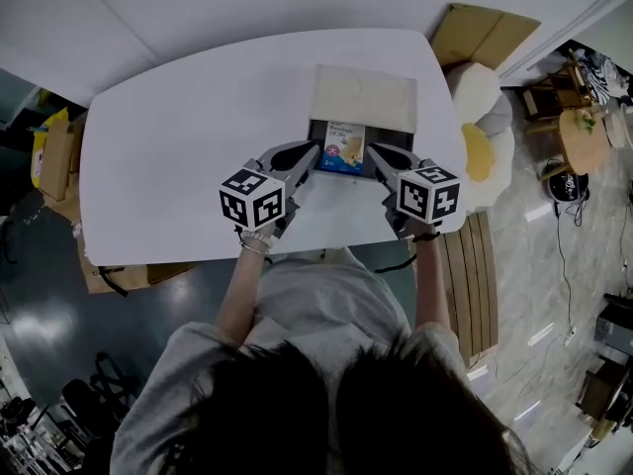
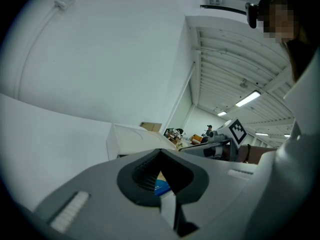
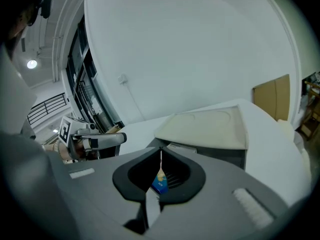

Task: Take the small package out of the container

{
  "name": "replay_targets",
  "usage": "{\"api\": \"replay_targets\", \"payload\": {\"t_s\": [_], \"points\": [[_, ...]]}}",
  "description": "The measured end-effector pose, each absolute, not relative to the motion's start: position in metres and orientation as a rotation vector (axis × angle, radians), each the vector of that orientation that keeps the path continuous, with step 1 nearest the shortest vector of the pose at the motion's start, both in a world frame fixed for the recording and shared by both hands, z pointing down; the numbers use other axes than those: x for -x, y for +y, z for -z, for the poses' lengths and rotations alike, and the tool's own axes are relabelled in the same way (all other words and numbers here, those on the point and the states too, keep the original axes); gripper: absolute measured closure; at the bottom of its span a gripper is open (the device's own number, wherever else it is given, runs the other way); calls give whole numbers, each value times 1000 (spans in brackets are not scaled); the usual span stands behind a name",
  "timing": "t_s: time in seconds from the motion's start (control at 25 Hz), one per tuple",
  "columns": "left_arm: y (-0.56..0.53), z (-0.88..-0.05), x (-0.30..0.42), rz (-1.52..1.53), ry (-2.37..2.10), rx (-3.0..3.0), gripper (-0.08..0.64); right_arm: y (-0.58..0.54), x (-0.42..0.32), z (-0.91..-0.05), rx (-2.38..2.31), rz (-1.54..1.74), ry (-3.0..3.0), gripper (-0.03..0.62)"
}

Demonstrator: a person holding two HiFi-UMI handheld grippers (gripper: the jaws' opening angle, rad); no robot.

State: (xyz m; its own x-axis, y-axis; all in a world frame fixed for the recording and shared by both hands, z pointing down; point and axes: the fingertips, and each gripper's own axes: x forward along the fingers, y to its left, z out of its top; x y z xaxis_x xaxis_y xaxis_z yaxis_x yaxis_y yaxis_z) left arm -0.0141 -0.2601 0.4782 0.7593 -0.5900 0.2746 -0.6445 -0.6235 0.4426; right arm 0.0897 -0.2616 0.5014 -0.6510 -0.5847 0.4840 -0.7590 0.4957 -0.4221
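1. Left tongs (image 1: 315, 152) and right tongs (image 1: 375, 152): both have their jaws closed tip to tip, with nothing gripped. Each one's own view shows the tips meeting.
2. They sit at the near corners of the container (image 1: 315, 132), one per side, angled inward and down. It reads as lining up for a grab, not a grab.
3. Package (image 1: 343, 146) lies flat inside the container, printed face up, between the two tips. Contact cannot be confirmed.
4. Lid (image 1: 364, 97) is flipped back onto the table (image 1: 178, 146) behind, so the top is open for access.
5. Judgement: one pair of jaws must open before it can pinch. The flat lie leaves little to bite, so the near edge or a corner looks like the way in.
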Motion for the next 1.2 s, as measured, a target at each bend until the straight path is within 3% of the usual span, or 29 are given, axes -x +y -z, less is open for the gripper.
{"api": "replay_targets", "payload": {"t_s": [0.36,0.64,1.2], "points": [[-271,-494,10,-157,-848,-2427,568,-272,-96,-527,-1147,-1186,-2343,492],[-272,-501,3,-135,-820,-2413,568,-275,-98,-539,-1076,-1518,-2210,485],[-275,-507,11,-99,-837,-2378,568,-284,-90,-554,-876,-1721,-2016,423]]}}
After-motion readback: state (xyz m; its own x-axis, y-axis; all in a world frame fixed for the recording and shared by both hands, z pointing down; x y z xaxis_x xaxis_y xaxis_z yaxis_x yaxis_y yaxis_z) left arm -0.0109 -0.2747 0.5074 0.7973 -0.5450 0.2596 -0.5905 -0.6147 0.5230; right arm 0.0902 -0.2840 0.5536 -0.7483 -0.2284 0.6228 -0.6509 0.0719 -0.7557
